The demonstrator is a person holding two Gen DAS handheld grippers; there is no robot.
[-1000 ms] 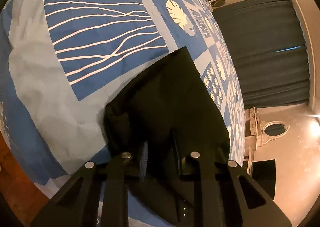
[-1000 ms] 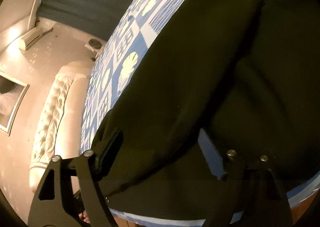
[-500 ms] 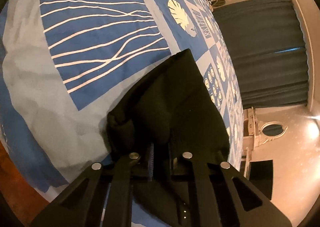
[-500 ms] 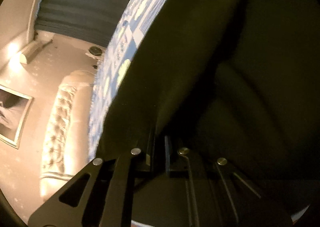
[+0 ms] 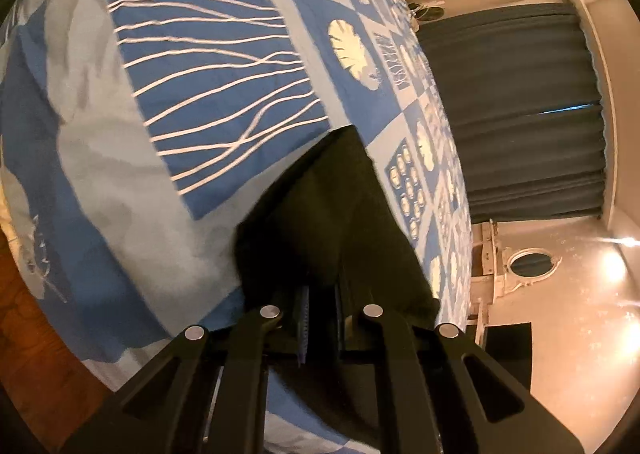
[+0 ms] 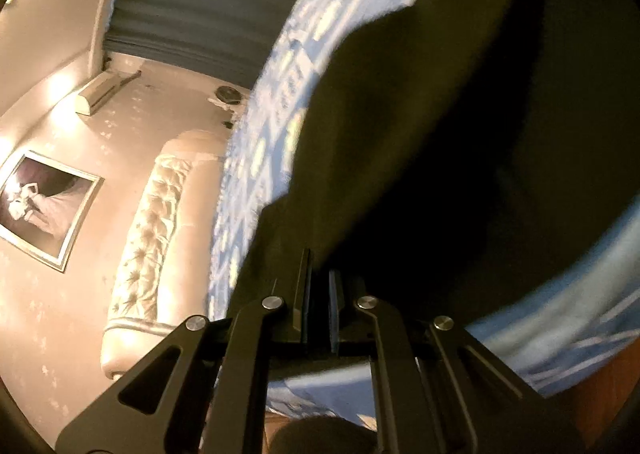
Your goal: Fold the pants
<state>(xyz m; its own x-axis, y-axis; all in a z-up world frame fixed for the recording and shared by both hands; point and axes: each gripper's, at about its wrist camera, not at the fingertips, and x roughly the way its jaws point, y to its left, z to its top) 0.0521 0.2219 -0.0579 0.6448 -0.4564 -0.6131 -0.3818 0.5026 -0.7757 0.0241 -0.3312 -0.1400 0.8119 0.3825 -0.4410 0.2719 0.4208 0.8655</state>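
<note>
On the blue patterned bedspread (image 5: 120,182), both grippers pinch black pants (image 5: 332,214).

both wrist views look close down their jaws, sharing pants (image 5: 340,222) and bedspread (image 5: 120,182)

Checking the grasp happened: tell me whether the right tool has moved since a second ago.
Yes. The right tool went from open to shut on the black pants, and it swung toward the tufted headboard, which now shows more fully in its view.
</note>
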